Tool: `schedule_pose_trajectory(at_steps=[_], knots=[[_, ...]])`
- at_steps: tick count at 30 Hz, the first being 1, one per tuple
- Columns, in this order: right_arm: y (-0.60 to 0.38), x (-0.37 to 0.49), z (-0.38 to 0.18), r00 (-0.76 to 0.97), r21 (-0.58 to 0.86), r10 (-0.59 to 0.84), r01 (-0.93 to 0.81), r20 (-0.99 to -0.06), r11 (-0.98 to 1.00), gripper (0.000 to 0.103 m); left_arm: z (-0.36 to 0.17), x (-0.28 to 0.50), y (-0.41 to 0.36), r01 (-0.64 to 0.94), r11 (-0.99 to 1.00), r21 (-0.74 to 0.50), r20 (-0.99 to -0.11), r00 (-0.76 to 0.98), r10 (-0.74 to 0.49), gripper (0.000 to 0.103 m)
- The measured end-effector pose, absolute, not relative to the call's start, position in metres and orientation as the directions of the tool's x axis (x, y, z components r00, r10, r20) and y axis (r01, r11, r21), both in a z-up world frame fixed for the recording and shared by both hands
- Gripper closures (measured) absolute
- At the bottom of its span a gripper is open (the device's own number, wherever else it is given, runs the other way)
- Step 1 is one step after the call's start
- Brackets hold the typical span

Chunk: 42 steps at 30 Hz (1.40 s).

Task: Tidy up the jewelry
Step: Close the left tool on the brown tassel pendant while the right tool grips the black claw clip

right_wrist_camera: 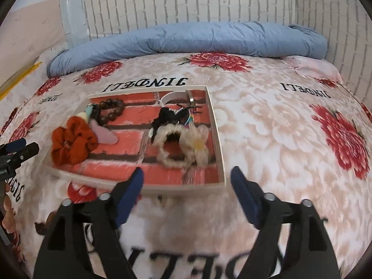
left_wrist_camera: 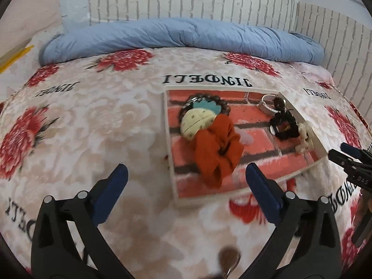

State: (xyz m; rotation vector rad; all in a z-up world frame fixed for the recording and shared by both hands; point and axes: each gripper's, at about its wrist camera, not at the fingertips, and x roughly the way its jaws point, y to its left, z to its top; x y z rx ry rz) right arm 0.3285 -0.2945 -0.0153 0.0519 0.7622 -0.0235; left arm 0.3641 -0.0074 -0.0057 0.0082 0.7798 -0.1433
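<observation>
A shallow white-rimmed tray with a red brick-pattern floor lies on the bed; it also shows in the right wrist view. In it lie an orange scrunchie, a cream and teal charm, a brown bead bracelet, a pink piece, a black keychain figure, a fluffy cream scrunchie with a flower and a silver ring. My left gripper is open and empty before the tray's near left corner. My right gripper is open and empty at the tray's near edge.
The bed has a cream blanket with red flowers and black lettering. A rolled blue quilt lies along the far edge against a white brick wall. A small brown object lies on the blanket below my left gripper.
</observation>
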Motion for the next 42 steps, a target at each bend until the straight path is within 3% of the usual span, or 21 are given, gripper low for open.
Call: schedule_pose_trajectory(at_steps=[14, 22, 34, 35, 37, 42], knots=[[-0.247, 0.26, -0.017, 0.77, 0.023, 0.003, 0.015, -0.638, 1.0, 0.014, -0.037, 0.281, 0.014, 0.099, 0.995, -0.007, -0.717, 0.694, -0.074, 0.005], [-0.232, 0.256, -0.038, 0.731, 0.005, -0.005, 0.012, -0.682, 1.0, 0.013, -0.056, 0.267, 0.015, 0.106, 0.993, -0.061, -0.753, 0.648, -0.115, 0.005], [-0.203, 0.273, -0.06, 0.669, -0.074, -0.036, -0.029, -0.742, 0.997, 0.013, -0.068, 0.257, -0.013, 0.204, 0.979, 0.0, -0.764, 0.632, -0.132, 0.006], [-0.203, 0.276, -0.063, 0.659, -0.074, -0.039, -0.025, -0.751, 0.997, 0.013, -0.07, 0.258, -0.014, 0.209, 0.978, -0.001, -0.769, 0.624, -0.134, 0.008], [-0.203, 0.282, -0.067, 0.645, -0.07, -0.04, -0.022, -0.763, 0.997, 0.013, -0.075, 0.262, -0.014, 0.221, 0.975, -0.017, -0.785, 0.601, -0.15, 0.023], [-0.201, 0.29, -0.071, 0.632, -0.071, -0.042, -0.021, -0.774, 0.997, 0.015, -0.079, 0.266, -0.013, 0.229, 0.972, -0.052, -0.793, 0.582, -0.18, 0.037]])
